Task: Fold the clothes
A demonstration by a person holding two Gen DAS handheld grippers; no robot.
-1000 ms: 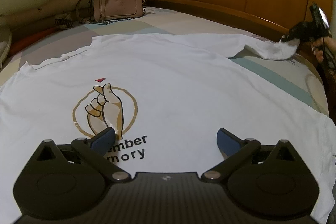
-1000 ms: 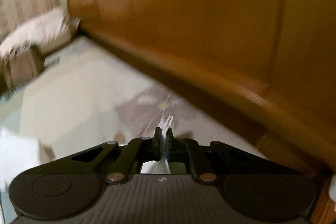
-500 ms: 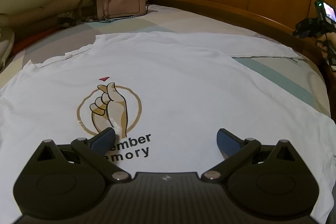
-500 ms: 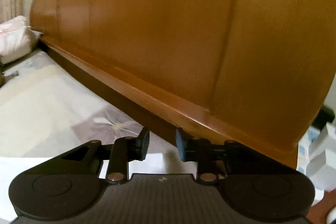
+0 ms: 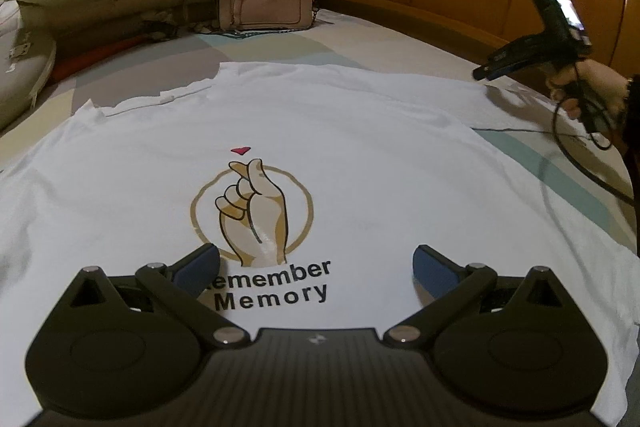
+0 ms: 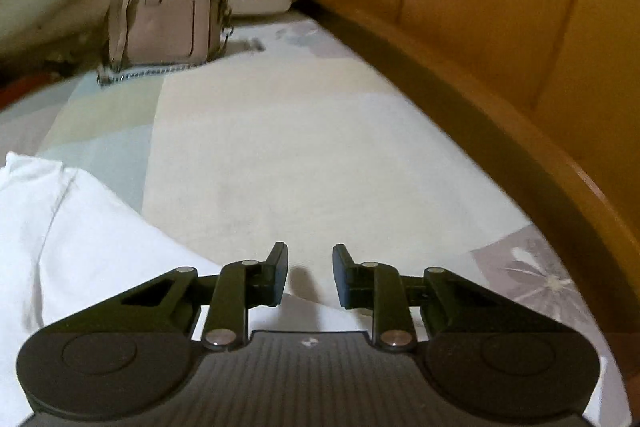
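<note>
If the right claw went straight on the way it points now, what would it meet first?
Probably the pale patterned bedsheet just past the white T-shirt's sleeve edge. Nothing lies between the closing right claw jaws; depth is hard to judge.

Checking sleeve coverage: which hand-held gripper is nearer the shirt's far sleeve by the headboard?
Right. The right hand-held gripper hovers at the far sleeve, jaws closing on nothing. The left hand-held gripper sits open over the printed chest of the white T-shirt.
</note>
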